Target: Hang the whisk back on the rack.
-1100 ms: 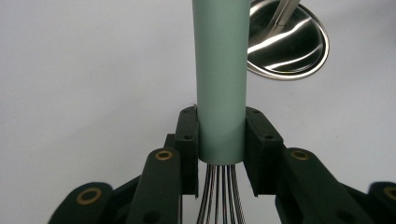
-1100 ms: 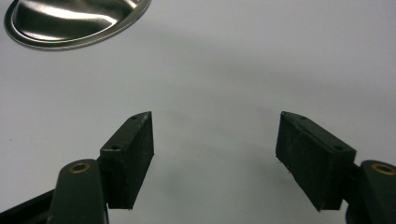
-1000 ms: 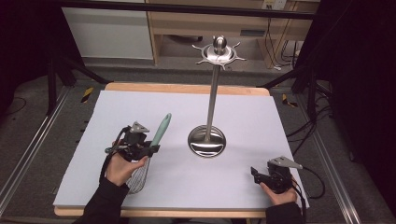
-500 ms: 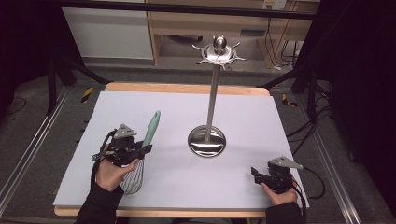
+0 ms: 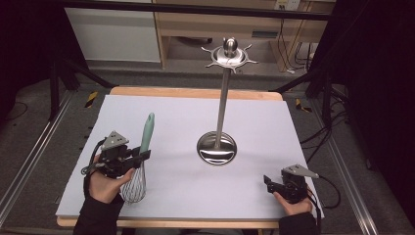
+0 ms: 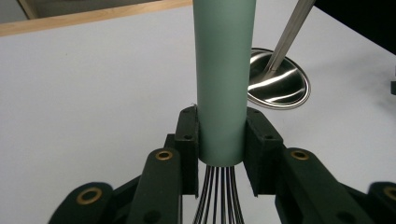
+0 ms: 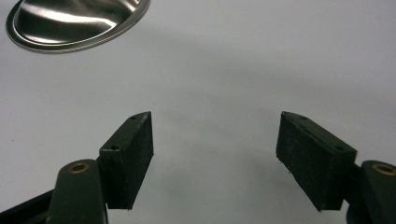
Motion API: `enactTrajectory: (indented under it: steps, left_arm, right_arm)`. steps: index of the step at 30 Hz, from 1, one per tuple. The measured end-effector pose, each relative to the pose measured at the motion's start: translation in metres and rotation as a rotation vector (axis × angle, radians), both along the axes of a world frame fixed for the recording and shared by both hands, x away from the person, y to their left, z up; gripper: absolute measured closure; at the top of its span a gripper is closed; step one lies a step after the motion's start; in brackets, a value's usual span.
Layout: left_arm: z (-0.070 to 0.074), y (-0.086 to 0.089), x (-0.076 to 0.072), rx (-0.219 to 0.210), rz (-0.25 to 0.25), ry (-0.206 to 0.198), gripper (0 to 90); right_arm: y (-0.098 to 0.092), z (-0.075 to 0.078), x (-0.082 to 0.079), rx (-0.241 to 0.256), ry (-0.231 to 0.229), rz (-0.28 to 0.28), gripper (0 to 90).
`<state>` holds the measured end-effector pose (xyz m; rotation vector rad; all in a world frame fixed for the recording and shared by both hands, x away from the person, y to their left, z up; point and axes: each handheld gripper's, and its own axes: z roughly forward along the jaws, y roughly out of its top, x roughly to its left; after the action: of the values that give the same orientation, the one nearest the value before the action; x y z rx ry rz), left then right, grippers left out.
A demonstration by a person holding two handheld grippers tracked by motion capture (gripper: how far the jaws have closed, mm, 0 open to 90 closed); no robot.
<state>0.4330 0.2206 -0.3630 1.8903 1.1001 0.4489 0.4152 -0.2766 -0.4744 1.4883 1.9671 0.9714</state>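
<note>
Mint-green whisk (image 5: 142, 156) gripped at its handle's base by left gripper (image 5: 139, 156), wire end near the table's (image 5: 171, 112) front left; right gripper (image 5: 266, 181) wide open, empty; lifting step, next probably hanging on the steel stand (image 5: 218, 147).

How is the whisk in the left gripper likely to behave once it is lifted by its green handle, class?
The whisk probably lifts easily: its head is thin open wire. The smooth round handle might twist or slide between the flat pads of the left gripper. If set down loose it may roll, being round all along.
</note>
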Motion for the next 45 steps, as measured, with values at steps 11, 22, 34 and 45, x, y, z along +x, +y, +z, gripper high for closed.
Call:
enactTrajectory:
  steps: [11,22,34,45]
  left_arm:
    - [0.013,0.006,-0.005,-0.031,0.006,-0.069,69.1]
    - [0.022,0.002,-0.003,-0.048,0.003,-0.126,69.0]
    - [0.038,-0.004,0.003,-0.081,-0.020,-0.179,69.0]
    - [0.052,-0.020,0.011,-0.111,-0.053,-0.203,69.0]
  right_arm:
    - [0.000,0.000,0.000,0.004,-0.005,0.000,27.4]
    - [0.001,0.000,0.001,0.004,-0.006,-0.004,27.3]
    - [0.001,0.000,0.002,-0.005,-0.009,-0.005,27.3]
    - [0.001,0.000,0.002,0.001,-0.015,-0.004,27.3]
